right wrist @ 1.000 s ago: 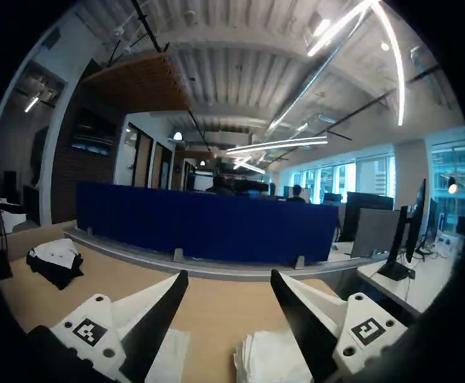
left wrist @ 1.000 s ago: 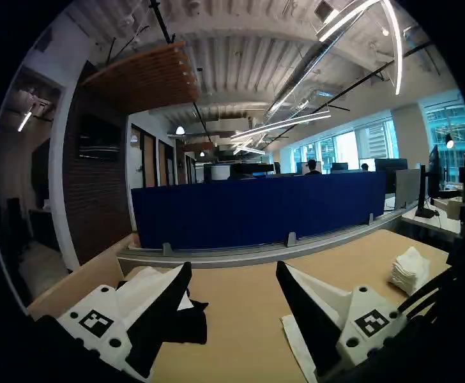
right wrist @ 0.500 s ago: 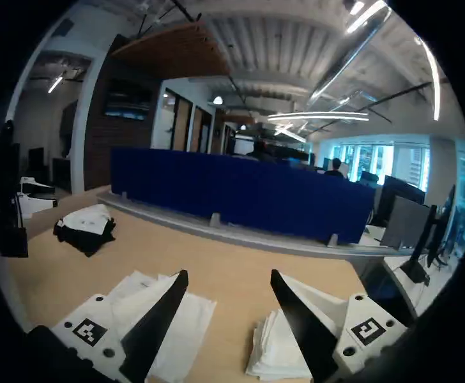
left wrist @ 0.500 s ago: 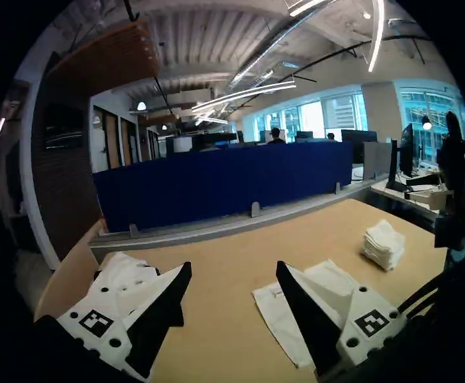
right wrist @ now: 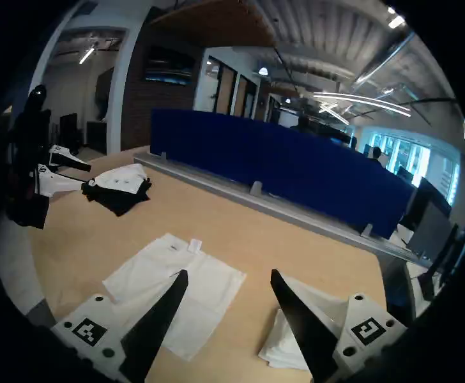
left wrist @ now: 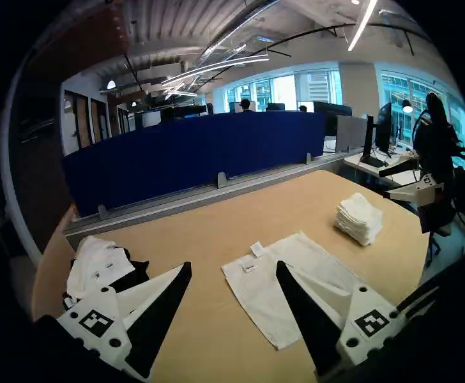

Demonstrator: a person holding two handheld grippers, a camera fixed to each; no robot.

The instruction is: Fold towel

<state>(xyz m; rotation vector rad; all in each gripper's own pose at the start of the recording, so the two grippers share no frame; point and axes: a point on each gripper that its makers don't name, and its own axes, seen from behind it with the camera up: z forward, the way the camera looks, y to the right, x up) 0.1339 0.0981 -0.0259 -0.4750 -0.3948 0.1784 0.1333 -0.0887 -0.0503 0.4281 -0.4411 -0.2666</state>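
It looks like the pre-grasp step: left tongs (left wrist: 233,265) and right tongs (right wrist: 228,273) hang wide open and empty, the flat towel (left wrist: 290,287) at five o'clock in the left gripper view, so pinching its corners likely comes next.

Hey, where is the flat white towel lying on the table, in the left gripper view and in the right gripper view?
Left gripper view: the flat towel lies lower centre-right on the table, well in front of the blue partition.
Right gripper view: the flat towel lies lower left of centre.
Shared landmark: the blue partition stands along the table's far edge in both views.
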